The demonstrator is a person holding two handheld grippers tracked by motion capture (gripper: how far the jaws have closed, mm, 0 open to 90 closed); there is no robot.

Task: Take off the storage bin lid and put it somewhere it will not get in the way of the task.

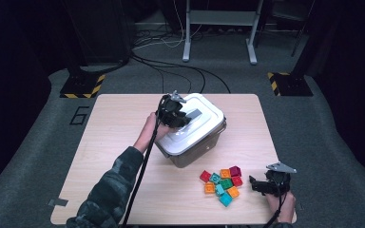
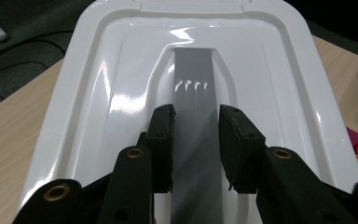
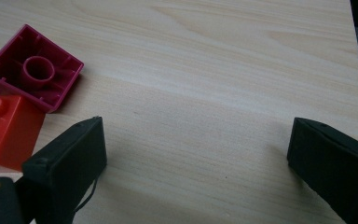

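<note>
A wooden desk [image 1: 123, 156] sits in a dark room, seen from above. Near the centre of the frame stands a grey plastic storage box [image 1: 197, 149] with a white lid [image 1: 204, 116] on top of it. The left hand-held gripper [image 1: 183, 116] rests over the lid. In the left gripper view, its two black jaws are clamped on either side of the grey handle [image 2: 195, 116] that runs down the middle of the lid [image 2: 121, 93], so it has hold of the handle.

At the lower right of the high view, a loose cluster of coloured toy bricks [image 1: 222, 183] lies on the desk, just below and right of the box. The right hand-held gripper [image 1: 256, 185] rests on the desk just right of them, jaws spread wide and empty. In the right gripper view, a magenta brick [image 3: 32, 67] lies upside down at the upper left, an orange-red brick [image 3: 2, 128] below it.

Judging by this, the work is at an early stage: the lid appears to be just being taken off, no brick is held, and all the bricks visible are outside the box.
</note>
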